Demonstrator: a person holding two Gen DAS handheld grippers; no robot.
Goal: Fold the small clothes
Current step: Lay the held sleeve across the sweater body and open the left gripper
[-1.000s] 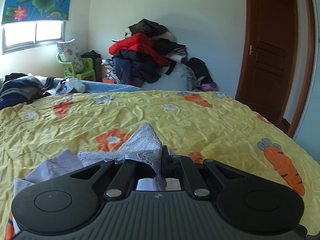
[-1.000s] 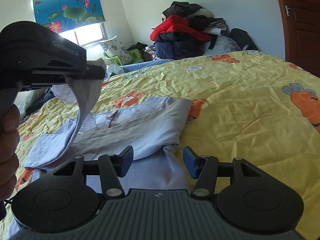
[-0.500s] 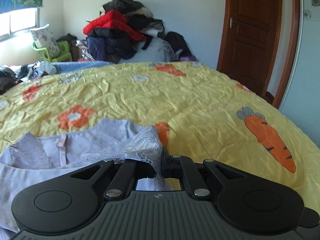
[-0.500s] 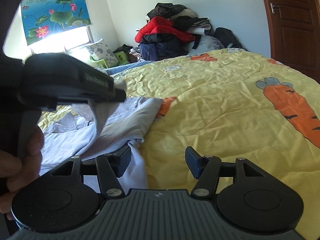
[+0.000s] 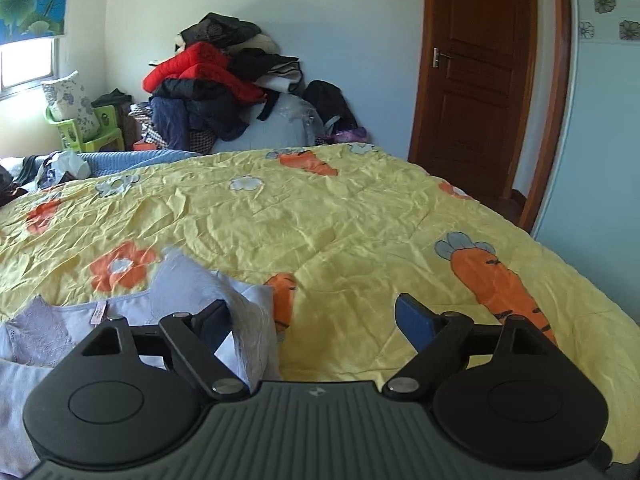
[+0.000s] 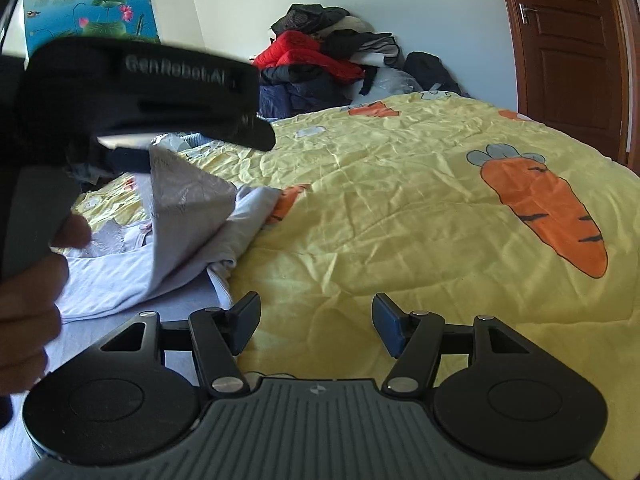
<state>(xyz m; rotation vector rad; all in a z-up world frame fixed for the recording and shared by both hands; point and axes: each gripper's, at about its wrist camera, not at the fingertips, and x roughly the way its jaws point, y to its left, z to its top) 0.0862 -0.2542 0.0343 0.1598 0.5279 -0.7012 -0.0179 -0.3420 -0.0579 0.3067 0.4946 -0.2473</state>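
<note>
**Bedroom fold: the lace flap has just been let go**

Yellow quilt with orange carrots and flowers (image 5: 360, 240) covers the bed we are working over. Our left gripper (image 5: 312, 316) has just been opening and now stands wide. The lace-trimmed edge of the pale lilac cotton garment (image 5: 244, 320) drapes against its left finger, but no pad presses on it. Our right gripper (image 6: 316, 324) hangs half open over bare quilt with nothing between its fingers, just beside the garment's near edge.

What worries us is the lace catching on that left finger: if we pull the hand away sideways, the flap we meant to lay over could drag back and undo the fold. A loose flap may also land crooked or bunch at the crease.

From the right wrist view, the garment (image 6: 160, 256) lies on the quilt's left part, partly doubled over, its lace panel lifted under the left gripper and its fold edge lumpy rather than flat.
</note>
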